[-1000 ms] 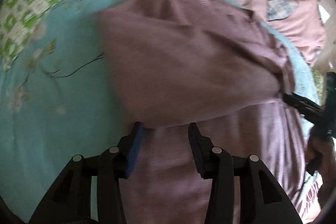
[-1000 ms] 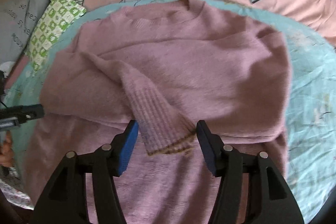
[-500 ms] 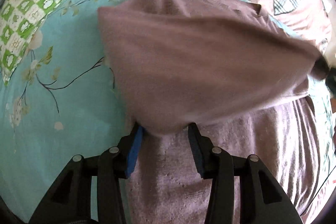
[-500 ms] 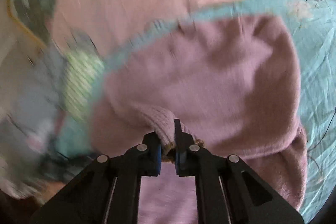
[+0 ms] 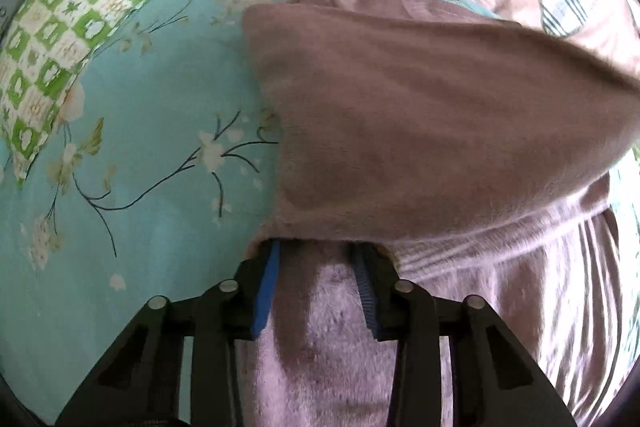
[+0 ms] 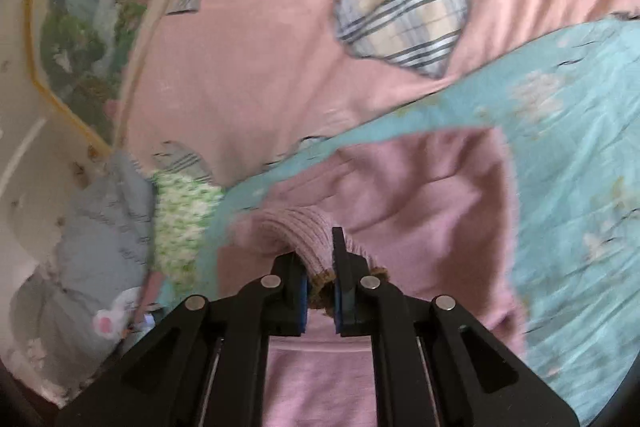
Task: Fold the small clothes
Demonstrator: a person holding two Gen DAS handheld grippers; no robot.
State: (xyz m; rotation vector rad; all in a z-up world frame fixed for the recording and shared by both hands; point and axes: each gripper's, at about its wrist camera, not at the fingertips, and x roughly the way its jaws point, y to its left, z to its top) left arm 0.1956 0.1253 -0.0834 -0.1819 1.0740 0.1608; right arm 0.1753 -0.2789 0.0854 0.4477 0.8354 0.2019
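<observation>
Your right gripper (image 6: pixel 320 287) has its jaws clamped on the ribbed sleeve cuff (image 6: pixel 308 239) of the mauve sweater (image 6: pixel 420 195), with the cuff's brown edge bunched between the blue pads. Your left gripper (image 5: pixel 316 267) has its jaws spread apart, their tips tucked under a raised fold (image 5: pixel 420 115) of the same sweater, with flat knit showing between them. The sweater lies on a turquoise floral sheet (image 5: pixel 140 155) over the pink bed cover (image 6: pixel 280 27). A green checked pillow (image 5: pixel 80 19) sits at the sheet's far left edge.
</observation>
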